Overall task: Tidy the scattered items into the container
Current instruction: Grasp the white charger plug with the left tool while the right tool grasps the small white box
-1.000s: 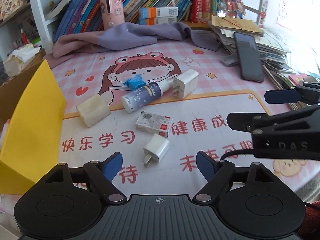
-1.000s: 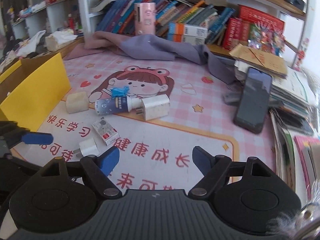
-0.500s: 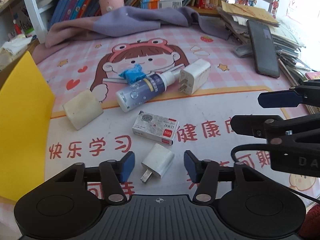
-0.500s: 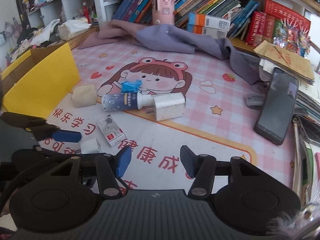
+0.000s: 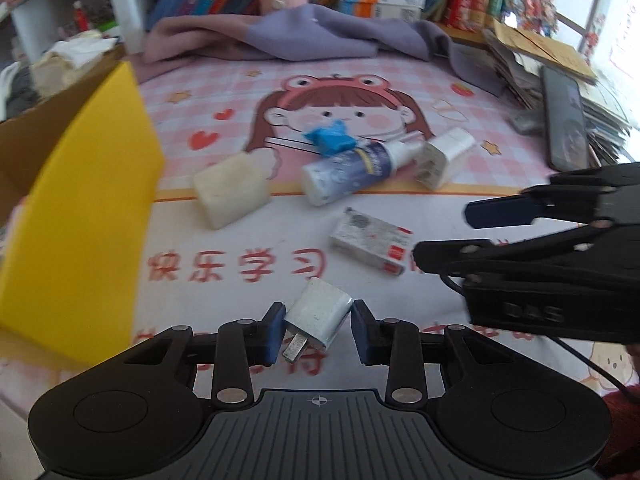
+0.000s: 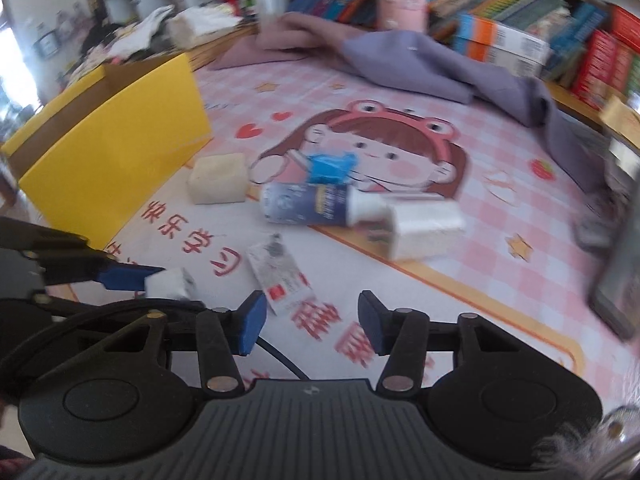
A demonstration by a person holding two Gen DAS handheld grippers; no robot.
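A small white charger (image 5: 318,314) lies on the cartoon mat between the blue pads of my left gripper (image 5: 318,330), whose jaws are closing and touch both its sides. My right gripper (image 6: 311,326) hovers over the mat with jaws closing. The red-and-white medicine box (image 6: 280,276) lies just ahead of its fingertips, untouched. Beyond lie a blue spray bottle (image 5: 348,176), a blue wrapper (image 5: 330,140), a larger white charger (image 5: 444,158) and a cream block (image 5: 230,188). The yellow container (image 5: 80,220) stands at the left.
A dark phone (image 5: 566,120) rests on a pile of papers at the right. A purple cloth (image 5: 312,32) is bunched at the back before shelves of books. My right gripper (image 5: 452,236) reaches in from the right, close to the left one.
Both grippers' jaws have narrowed. The left one came forward and down until the small charger sat between its pads. The right one swung left and lower, toward the medicine box.
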